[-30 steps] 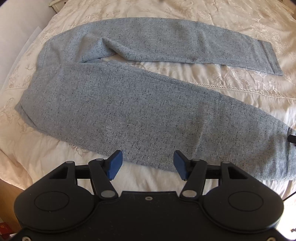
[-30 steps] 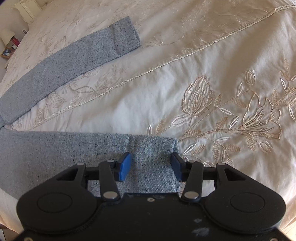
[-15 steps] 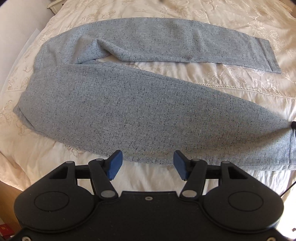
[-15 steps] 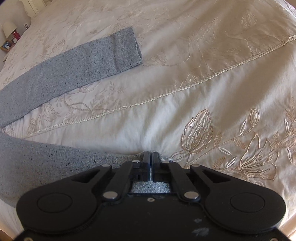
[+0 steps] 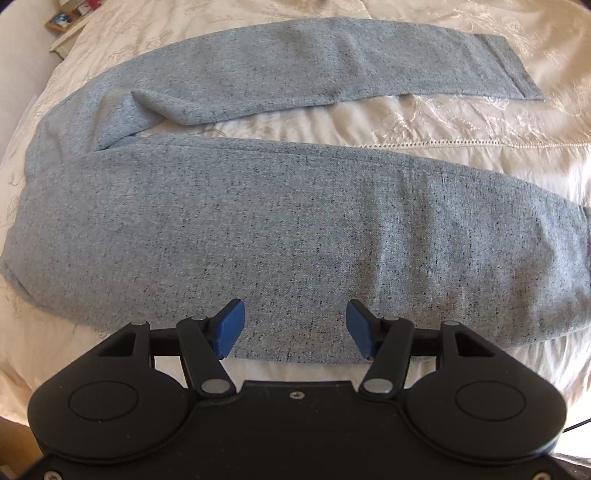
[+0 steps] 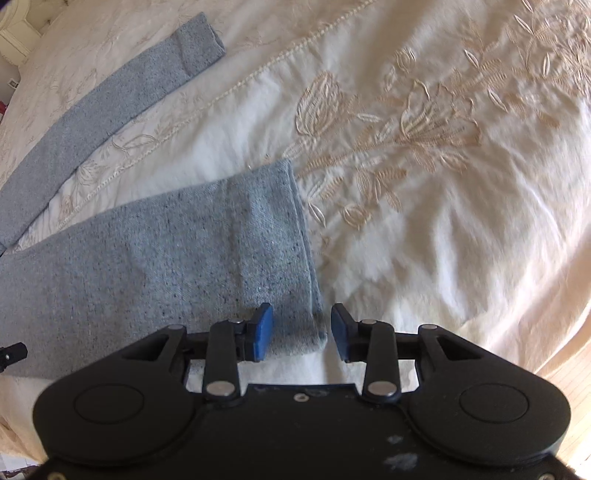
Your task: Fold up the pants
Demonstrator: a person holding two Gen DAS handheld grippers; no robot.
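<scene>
Grey speckled pants [image 5: 258, 236] are laid flat on a bed covered by a cream embroidered bedspread [image 6: 461, 221]. The 2 legs are spread apart in a narrow V, with a strip of bedspread showing between them. In the left wrist view the near leg is seen running across the frame from the waist at the left toward the cuff at the right, while the far leg [image 5: 332, 62] stretches along the top with its hemmed end at the upper right.

The left hand-held gripper [image 5: 293, 328] is released, its 2 blue pads [image 5: 229, 328] spread wide above the near edge of the near leg, with nothing grasped between them. Contact with the cloth cannot be told.

In the right wrist view the cuff of the near leg [image 6: 273, 251] is seen lying flat on the bedspread, just in front of the right hand-held gripper [image 6: 301, 332]. This hand-held gripper is also released: the pads are parted, and the lower corner of the cuff lies in the gap between them, ungripped. The far leg's cuff [image 6: 199, 40] is seen at the upper left.

A small framed picture [image 5: 61, 20] is seen beside the bed at the upper left of the left wrist view. No container is visible, and no readable writing or label can be made out.
</scene>
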